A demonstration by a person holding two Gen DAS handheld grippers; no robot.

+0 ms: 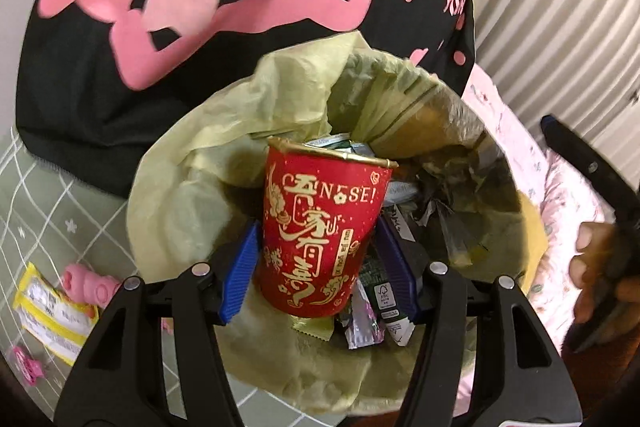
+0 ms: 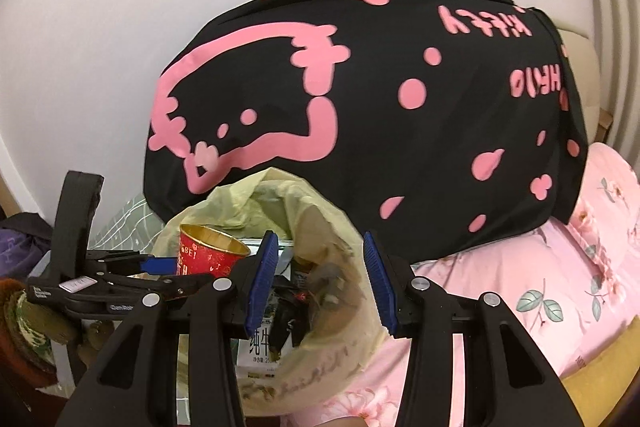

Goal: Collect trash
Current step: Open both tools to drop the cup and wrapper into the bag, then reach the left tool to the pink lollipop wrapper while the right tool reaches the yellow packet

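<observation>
Left wrist view, far left: a yellow-edged wrapper (image 1: 52, 319) and a pink toy (image 1: 90, 283) are lying on the green grid-pattern mat (image 1: 48, 187). A small pink clip (image 1: 26, 367) is sitting near the lower edge.

Centre: the left gripper (image 1: 320, 259) is holding a red paper cup (image 1: 320, 235) with gold lettering, the blue pads of its jaws pressing on the cup's two sides at a medium opening. The cup is upright, rim away from the camera, and is positioned over the mouth of the bin with the yellow-green liner bag (image 1: 192, 155). Cartons and foil wrappers (image 1: 372, 307) are lying inside the bin below the cup.

Behind the bin, a black cloth with pink print (image 1: 200, 7) is draped over something.

Right: a hand (image 1: 600, 267) is gripping the other tool over pink floral bedding (image 1: 532, 163).

Right wrist view: the right gripper (image 2: 320, 287) is hovering above the bin's right part, jaws apart and holding nothing. The cup (image 2: 208, 255) is showing left of it.
</observation>
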